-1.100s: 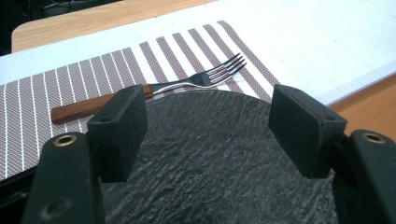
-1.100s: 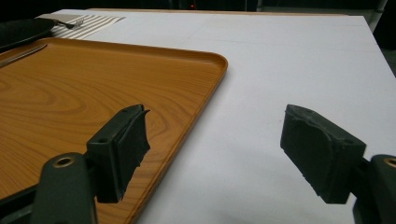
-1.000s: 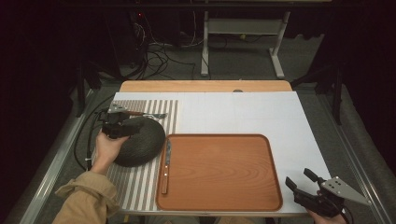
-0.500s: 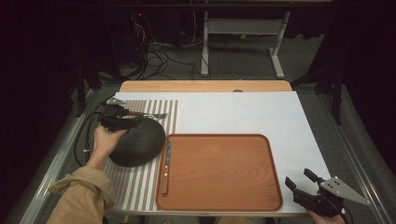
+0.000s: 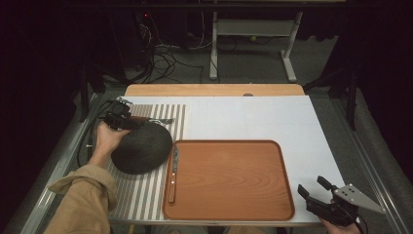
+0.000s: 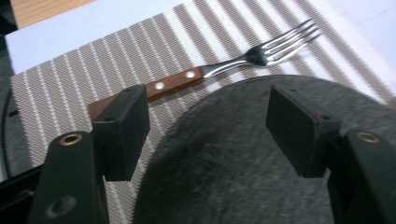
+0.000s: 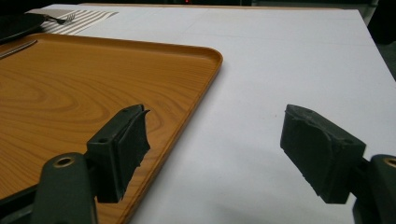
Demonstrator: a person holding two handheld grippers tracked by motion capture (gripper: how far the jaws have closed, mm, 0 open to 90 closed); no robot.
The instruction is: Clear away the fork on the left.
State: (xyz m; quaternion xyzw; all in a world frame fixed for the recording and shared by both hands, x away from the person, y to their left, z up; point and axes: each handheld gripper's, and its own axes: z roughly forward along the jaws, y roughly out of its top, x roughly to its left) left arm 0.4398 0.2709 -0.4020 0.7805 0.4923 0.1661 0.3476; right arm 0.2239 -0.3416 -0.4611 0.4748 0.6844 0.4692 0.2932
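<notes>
A dark round plate [image 5: 141, 147] lies on the striped placemat [image 5: 146, 195] at the table's left. Just beyond it rests a fork [image 5: 158, 120] with a wooden handle. My left gripper [image 5: 132, 122] hovers open over the plate's far rim. In the left gripper view its jaws straddle the plate [image 6: 243, 158], with the fork [image 6: 224, 65] ahead of them. A wooden-handled knife [image 5: 173, 173] lies along the left edge of the wooden tray [image 5: 229, 180]. My right gripper [image 5: 311, 185] stands open and holds nothing at the front right corner. It points over the tray's edge [image 7: 205, 60].
The white table top [image 5: 253, 117] stretches behind and right of the tray. A cable [image 5: 85, 141] trails off the left side from my left gripper. Table legs and cables lie on the floor beyond the far edge.
My left gripper has shifted a little toward the far side of the plate, closer to the fork. The right gripper has stayed put.
</notes>
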